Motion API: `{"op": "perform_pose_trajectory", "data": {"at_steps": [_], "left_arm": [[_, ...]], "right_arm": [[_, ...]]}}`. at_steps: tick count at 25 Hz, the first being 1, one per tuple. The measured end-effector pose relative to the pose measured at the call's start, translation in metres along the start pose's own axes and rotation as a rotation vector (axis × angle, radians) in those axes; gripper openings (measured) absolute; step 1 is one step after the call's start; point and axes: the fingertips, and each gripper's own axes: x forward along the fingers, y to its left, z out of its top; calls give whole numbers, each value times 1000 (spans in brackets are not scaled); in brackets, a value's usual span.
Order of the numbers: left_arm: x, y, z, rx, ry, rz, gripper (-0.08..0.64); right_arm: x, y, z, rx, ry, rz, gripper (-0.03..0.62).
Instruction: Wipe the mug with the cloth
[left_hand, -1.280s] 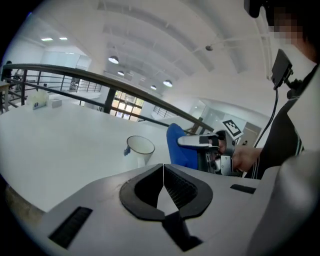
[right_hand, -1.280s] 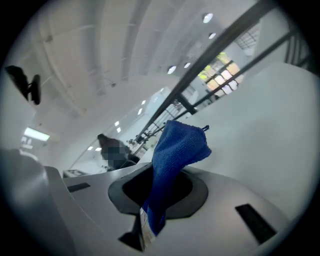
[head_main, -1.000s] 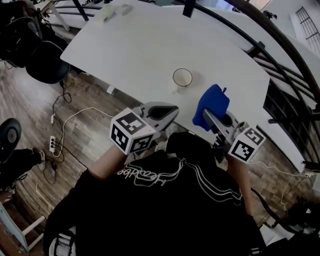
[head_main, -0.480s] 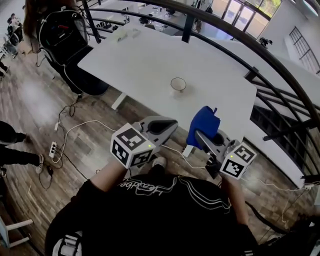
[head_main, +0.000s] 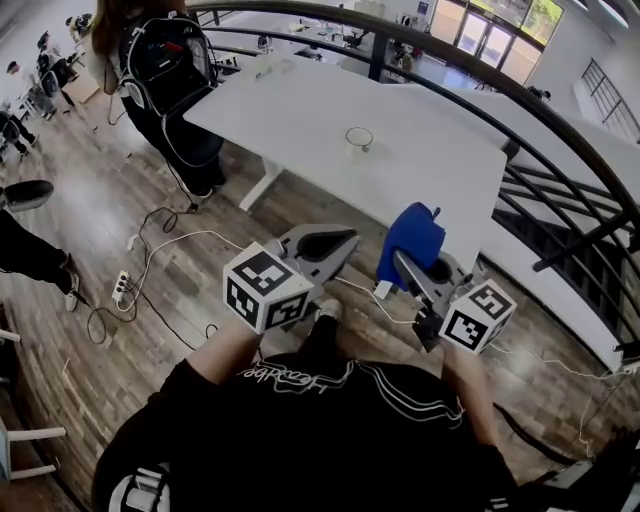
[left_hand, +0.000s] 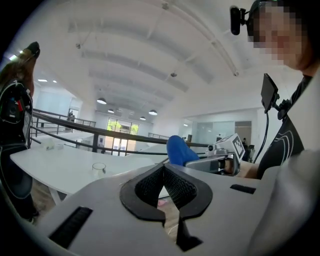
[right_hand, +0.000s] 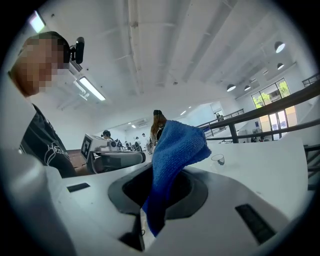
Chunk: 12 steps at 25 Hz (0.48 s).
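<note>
Right gripper view alone — cloth (right_hand: 176, 147) in claw (right_hand: 154, 202)

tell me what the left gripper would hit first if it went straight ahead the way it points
The left gripper would probably meet the near edge of the white table, right of the mug, with only air before it. Depth is unclear.

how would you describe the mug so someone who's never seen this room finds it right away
Find the big white table beside the dark railing. The mug stands alone on its bare middle, toward the near edge. It is small, round and looks see-through; the only other small items lie at the far left corner.
</note>
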Motion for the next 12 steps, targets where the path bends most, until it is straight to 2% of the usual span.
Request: {"op": "perform_pose_trajectory", "data": {"at_steps": [12], "left_arm": [[11,-19,15,45,2,-20,9]], "right_arm": [[-11,6,11,-30,-19,-12,51]]}}
